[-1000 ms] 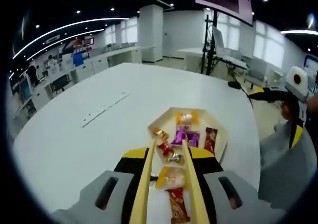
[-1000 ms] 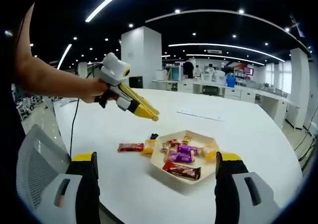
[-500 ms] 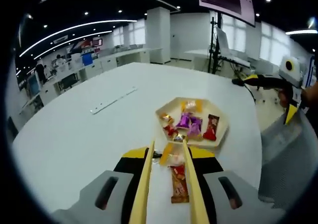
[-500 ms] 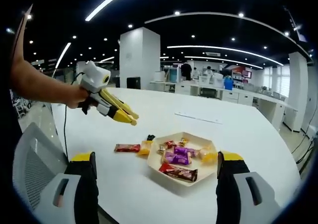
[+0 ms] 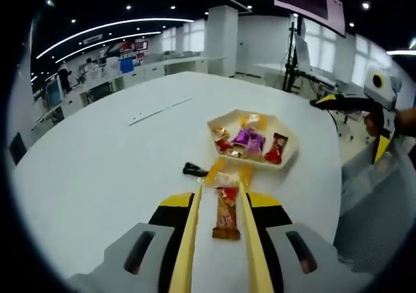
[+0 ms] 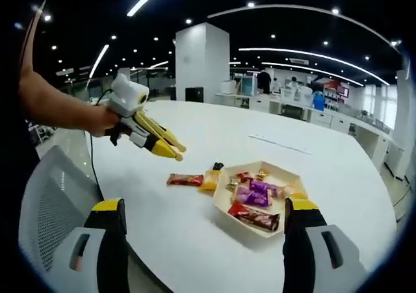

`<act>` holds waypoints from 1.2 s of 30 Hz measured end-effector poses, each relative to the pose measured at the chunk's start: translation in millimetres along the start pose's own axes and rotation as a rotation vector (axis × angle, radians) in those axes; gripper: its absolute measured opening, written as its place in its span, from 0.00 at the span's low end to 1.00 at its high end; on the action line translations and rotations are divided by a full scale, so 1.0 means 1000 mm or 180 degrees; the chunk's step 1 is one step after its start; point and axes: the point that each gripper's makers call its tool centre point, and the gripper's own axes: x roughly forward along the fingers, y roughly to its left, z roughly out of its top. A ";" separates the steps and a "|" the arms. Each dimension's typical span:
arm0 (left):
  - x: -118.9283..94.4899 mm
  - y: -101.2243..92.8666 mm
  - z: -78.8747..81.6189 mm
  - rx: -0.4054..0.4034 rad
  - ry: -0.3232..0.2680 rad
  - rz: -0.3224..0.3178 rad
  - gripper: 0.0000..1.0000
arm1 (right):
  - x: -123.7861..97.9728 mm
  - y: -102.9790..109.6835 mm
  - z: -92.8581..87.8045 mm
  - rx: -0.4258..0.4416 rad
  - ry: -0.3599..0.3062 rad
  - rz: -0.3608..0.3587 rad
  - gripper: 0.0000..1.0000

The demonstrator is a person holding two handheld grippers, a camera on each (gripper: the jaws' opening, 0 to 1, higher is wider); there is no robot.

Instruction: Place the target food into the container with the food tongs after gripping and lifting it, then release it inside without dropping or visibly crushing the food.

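Left gripper view: my tongs (image 5: 218, 205), spread and empty, frame the red wrapped bar (image 5: 226, 216); next I'd lower and pinch gently.

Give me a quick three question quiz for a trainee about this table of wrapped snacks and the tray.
1. True or false: the red-brown snack bar lies on the white table, outside the tray.
2. Which is in the tray? A the purple-wrapped candies; B the small black item.
3. Fill in: the left hand-held gripper holds ____.

Key: 1 true. 2 A. 3 nothing; its yellow tongs hang above the table, holding nothing.
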 end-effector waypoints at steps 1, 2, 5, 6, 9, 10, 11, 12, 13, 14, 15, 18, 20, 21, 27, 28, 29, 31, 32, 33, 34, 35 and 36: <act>0.000 -0.001 0.000 -0.0001 -0.0004 -0.0004 0.26 | 0.000 -0.001 0.001 -0.0006 -0.0022 -0.0010 1.00; 0.000 0.000 -0.001 -0.0003 -0.0002 -0.0002 0.26 | -0.001 -0.001 0.001 0.0005 -0.0027 -0.0010 1.00; 0.002 0.000 -0.008 0.0096 0.0087 0.0029 0.26 | -0.002 -0.004 -0.001 0.0022 0.0009 -0.0058 1.00; 0.003 0.001 -0.013 0.0300 0.0132 0.0055 0.26 | -0.002 -0.004 0.000 0.0038 -0.0017 -0.0068 1.00; 0.008 -0.004 -0.023 0.0206 0.0181 -0.0009 0.26 | -0.003 -0.007 -0.003 0.0130 0.0040 -0.0096 1.00; 0.008 -0.003 -0.024 0.0219 0.0193 0.0005 0.26 | -0.003 -0.008 -0.003 0.0142 0.0047 -0.0098 1.00; 0.008 -0.003 -0.025 0.0217 0.0171 0.0016 0.26 | -0.004 -0.008 -0.003 0.0159 0.0036 -0.0105 1.00; 0.008 -0.004 -0.025 0.0193 0.0163 0.0004 0.26 | -0.004 -0.008 -0.002 0.0166 0.0020 -0.0108 1.00; 0.009 -0.006 -0.026 0.0175 0.0165 -0.0010 0.26 | -0.004 -0.009 -0.002 0.0169 0.0010 -0.0115 1.00; 0.010 -0.007 -0.028 0.0195 0.0170 -0.0019 0.26 | -0.004 -0.008 -0.002 0.0170 0.0010 -0.0112 1.00; 0.012 -0.007 -0.030 0.0202 0.0185 -0.0025 0.26 | -0.004 -0.008 -0.002 0.0170 0.0021 -0.0111 1.00; 0.015 -0.006 -0.034 0.0224 0.0231 -0.0015 0.26 | -0.004 -0.009 -0.003 0.0165 0.0024 -0.0123 1.00; 0.018 -0.002 -0.036 0.0191 0.0256 0.0014 0.26 | -0.005 -0.009 -0.003 0.0181 0.0035 -0.0126 1.00; 0.019 -0.001 -0.035 0.0201 0.0232 0.0011 0.26 | -0.005 -0.009 -0.003 0.0180 0.0032 -0.0132 1.00; 0.025 -0.005 -0.045 0.0405 0.0368 -0.0017 0.26 | -0.005 -0.011 -0.003 0.0201 0.0025 -0.0149 1.00; 0.025 -0.005 -0.045 0.0358 0.0356 -0.0024 0.26 | -0.005 -0.011 -0.003 0.0208 0.0031 -0.0151 1.00; 0.026 -0.006 -0.046 0.0335 0.0348 -0.0043 0.26 | -0.005 -0.011 -0.003 0.0210 0.0031 -0.0150 1.00; 0.028 -0.005 -0.049 0.0354 0.0386 -0.0023 0.26 | -0.004 -0.010 -0.004 0.0217 0.0039 -0.0128 1.00; 0.030 -0.004 -0.051 0.0353 0.0399 -0.0027 0.26 | -0.004 -0.009 -0.005 0.0209 0.0049 -0.0116 1.00; 0.031 -0.004 -0.052 0.0356 0.0414 -0.0022 0.26 | -0.004 -0.008 -0.004 0.0199 0.0052 -0.0111 1.00; 0.031 -0.003 -0.058 0.0410 0.0513 -0.0010 0.26 | -0.004 -0.008 -0.004 0.0184 0.0055 -0.0109 1.00; 0.030 -0.003 -0.055 0.0385 0.0470 -0.0018 0.26 | -0.004 -0.007 -0.004 0.0177 0.0060 -0.0107 1.00; 0.030 -0.002 -0.053 0.0357 0.0435 -0.0018 0.25 | -0.003 -0.007 -0.005 0.0178 0.0066 -0.0104 1.00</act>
